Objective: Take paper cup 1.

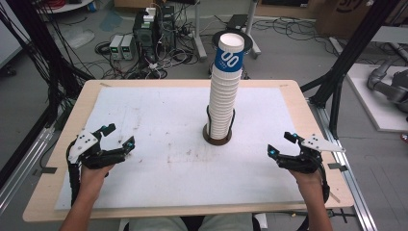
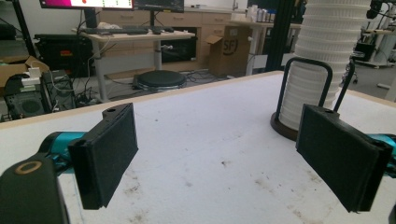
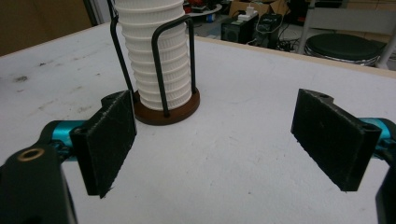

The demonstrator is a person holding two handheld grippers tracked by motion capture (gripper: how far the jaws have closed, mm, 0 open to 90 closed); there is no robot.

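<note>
A tall stack of white paper cups (image 1: 224, 91) stands upside down in a black wire holder on a round brown base (image 1: 217, 138) at the table's middle. The top cup carries a blue band. My left gripper (image 1: 117, 135) rests near the left front of the white mat, open and empty. My right gripper (image 1: 280, 143) sits at the right front, open with nothing between its jaws. The left gripper view has the stack (image 2: 322, 60) at its right beyond my left gripper (image 2: 224, 154). In the right gripper view, the stack (image 3: 156, 60) and base (image 3: 180, 111) lie ahead to the left of my right gripper (image 3: 219, 140).
A white mat (image 1: 159, 159) with scuff marks covers the wooden table (image 1: 82, 101). Beyond the far edge are cables, power boxes (image 1: 121, 45) and a round black stool (image 1: 250, 41). Black frame posts (image 1: 353, 45) stand at both sides.
</note>
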